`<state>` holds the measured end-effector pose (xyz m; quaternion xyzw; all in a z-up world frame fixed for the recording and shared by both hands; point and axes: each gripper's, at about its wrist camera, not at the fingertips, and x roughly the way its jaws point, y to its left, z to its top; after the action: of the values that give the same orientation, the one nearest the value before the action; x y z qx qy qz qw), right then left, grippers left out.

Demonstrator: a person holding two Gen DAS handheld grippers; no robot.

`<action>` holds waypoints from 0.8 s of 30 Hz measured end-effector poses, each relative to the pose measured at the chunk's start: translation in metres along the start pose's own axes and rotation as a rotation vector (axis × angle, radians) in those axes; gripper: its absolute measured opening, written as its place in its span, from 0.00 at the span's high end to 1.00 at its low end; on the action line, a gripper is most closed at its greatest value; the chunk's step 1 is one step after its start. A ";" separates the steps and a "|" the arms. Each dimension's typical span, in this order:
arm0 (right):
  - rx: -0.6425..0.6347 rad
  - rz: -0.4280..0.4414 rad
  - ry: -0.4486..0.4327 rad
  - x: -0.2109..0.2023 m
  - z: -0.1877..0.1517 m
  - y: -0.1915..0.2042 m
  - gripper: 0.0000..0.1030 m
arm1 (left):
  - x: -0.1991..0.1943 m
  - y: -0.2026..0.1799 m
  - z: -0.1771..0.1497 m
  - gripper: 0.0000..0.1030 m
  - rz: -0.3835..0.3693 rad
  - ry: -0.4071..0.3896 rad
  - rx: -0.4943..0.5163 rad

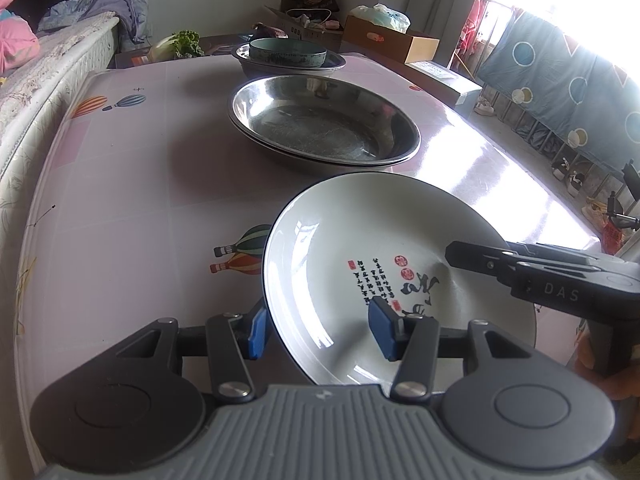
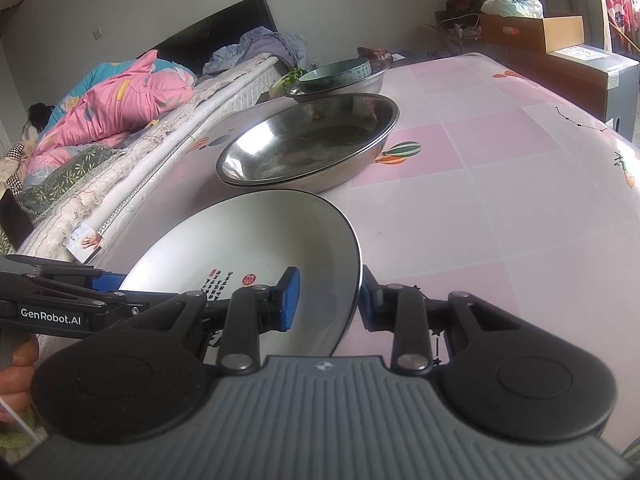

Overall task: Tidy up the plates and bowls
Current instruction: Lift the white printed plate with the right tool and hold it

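Worktop [image 1: 120, 184]: pink balloon-print cover, bed alongside.
Steel pans [image 1: 324, 120]: two nested, mid-worktop, beyond the plate.
White plate [image 1: 360, 248]: nearest, tilted, rim straddled on both sides.
Teal bowl [image 1: 288, 53]: sitting in a far steel basin.
Left gripper [image 1: 320, 330]: fingers spread across the plate's left rim, grip unclear.
Right gripper [image 2: 326, 300]: fingers straddling the right rim, contact unclear.

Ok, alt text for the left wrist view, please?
A white ceramic plate with black calligraphy is straddled at its rim by the left gripper, with the right gripper at its far side. Beyond, stacked steel basins sit on a pink tablecloth.
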<state>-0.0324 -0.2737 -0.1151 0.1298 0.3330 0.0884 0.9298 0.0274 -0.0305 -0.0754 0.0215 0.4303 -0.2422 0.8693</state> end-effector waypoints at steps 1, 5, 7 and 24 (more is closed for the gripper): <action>0.000 0.000 0.000 0.000 0.000 0.000 0.71 | 0.000 0.000 0.000 0.50 0.000 0.000 0.000; 0.000 0.000 0.000 0.000 0.000 0.000 0.71 | 0.000 0.000 0.000 0.50 0.000 0.000 0.000; 0.000 0.000 -0.001 0.000 0.000 0.000 0.71 | 0.000 0.000 0.000 0.50 0.000 0.000 0.000; 0.007 0.001 -0.003 -0.002 -0.001 0.000 0.71 | 0.001 0.000 0.000 0.50 0.000 0.000 0.001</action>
<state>-0.0344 -0.2739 -0.1146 0.1331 0.3317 0.0873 0.9299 0.0278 -0.0308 -0.0759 0.0219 0.4301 -0.2422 0.8694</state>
